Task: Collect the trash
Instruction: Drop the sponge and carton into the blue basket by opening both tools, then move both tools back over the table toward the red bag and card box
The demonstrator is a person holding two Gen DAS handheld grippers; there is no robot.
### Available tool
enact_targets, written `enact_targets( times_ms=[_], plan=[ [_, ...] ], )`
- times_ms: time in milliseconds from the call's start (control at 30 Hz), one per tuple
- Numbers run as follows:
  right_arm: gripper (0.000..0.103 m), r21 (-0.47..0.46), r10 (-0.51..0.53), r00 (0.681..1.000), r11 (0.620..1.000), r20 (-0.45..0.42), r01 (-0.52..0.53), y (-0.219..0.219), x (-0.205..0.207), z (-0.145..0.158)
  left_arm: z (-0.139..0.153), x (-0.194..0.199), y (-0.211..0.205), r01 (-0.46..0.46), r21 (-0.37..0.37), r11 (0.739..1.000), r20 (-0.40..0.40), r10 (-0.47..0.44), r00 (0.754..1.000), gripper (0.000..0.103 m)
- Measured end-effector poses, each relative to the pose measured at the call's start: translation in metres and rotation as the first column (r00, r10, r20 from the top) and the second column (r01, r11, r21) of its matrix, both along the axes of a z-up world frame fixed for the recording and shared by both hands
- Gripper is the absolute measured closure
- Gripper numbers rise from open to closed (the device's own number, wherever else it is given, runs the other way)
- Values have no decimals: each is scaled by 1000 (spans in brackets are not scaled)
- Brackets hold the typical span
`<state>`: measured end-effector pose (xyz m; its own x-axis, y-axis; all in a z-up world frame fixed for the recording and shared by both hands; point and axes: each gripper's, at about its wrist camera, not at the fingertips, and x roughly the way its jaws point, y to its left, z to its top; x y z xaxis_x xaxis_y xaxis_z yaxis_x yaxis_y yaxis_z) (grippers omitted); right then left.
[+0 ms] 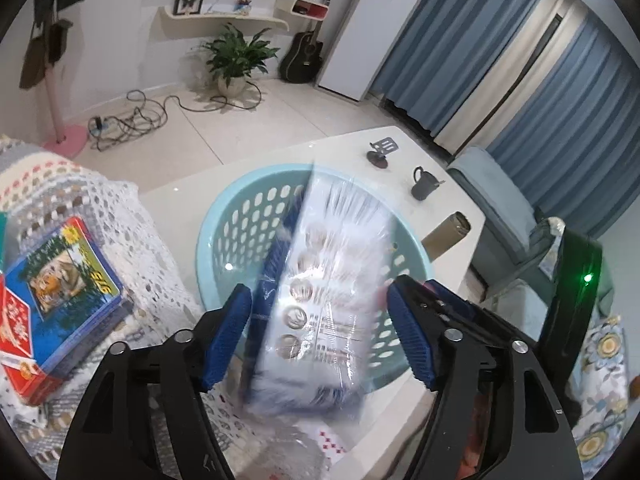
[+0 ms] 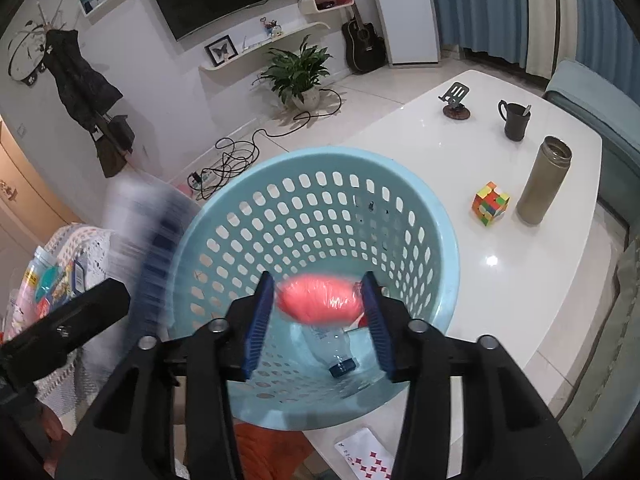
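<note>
Pale-blue perforated plastic basket (image 2: 316, 240) stands on the glossy white table (image 2: 500, 292) and serves as landmark for everything here. Right gripper (image 2: 320, 312) hovers over the basket's near rim, its blue ribbed fingers (image 2: 258, 320) pressed against both ends of a soft pink-red plastic bundle (image 2: 320, 300); the bundle appears clamped, hanging above the basket's interior. Beneath it, at the basket bottom, lies a crumpled clear plastic bottle with a dark blue cap (image 2: 340, 360). Left gripper (image 1: 320, 328) sits on the basket's left side, jaws spread wide, with a blue-and-white film-wrapped flat package (image 1: 320, 280) between them, heavily motion-blurred and tilted across the rim; the pads seem clear of it, so it looks released or slipping. Beyond the basket stand a multicoloured puzzle cube (image 2: 490, 203), an olive metal flask (image 2: 544, 180) and a dark mug (image 2: 515, 120). Risks, as judged: the long package may catch on the rim and tip outward toward the crocheted white cloth (image 1: 100, 216) rather than dropping in, since part of it overhangs. The pink bundle, if let go too near the rim, could bounce out. Both grippers crowd one opening, so a collision is possible.
</note>
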<state>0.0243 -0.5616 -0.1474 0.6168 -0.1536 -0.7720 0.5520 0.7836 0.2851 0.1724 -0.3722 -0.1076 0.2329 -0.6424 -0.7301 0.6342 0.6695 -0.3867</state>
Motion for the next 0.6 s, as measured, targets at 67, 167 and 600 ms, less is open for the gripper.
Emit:
enact_targets(
  times_ms=[67, 167, 600],
  plan=[
    [51, 7, -3, 1000, 1000, 3, 3, 0, -2, 1, -1, -1, 3, -3, -6, 1000, -2, 3, 1000, 31],
    [51, 10, -7, 1000, 1000, 4, 7, 0, -6, 2, 1, -5, 9, -1, -7, 1000, 9, 1, 1000, 31],
    [51, -43, 41, 998, 998, 57, -38, 32, -18, 45, 38, -31, 55, -49, -59, 997, 68, 53, 996, 31]
  ],
)
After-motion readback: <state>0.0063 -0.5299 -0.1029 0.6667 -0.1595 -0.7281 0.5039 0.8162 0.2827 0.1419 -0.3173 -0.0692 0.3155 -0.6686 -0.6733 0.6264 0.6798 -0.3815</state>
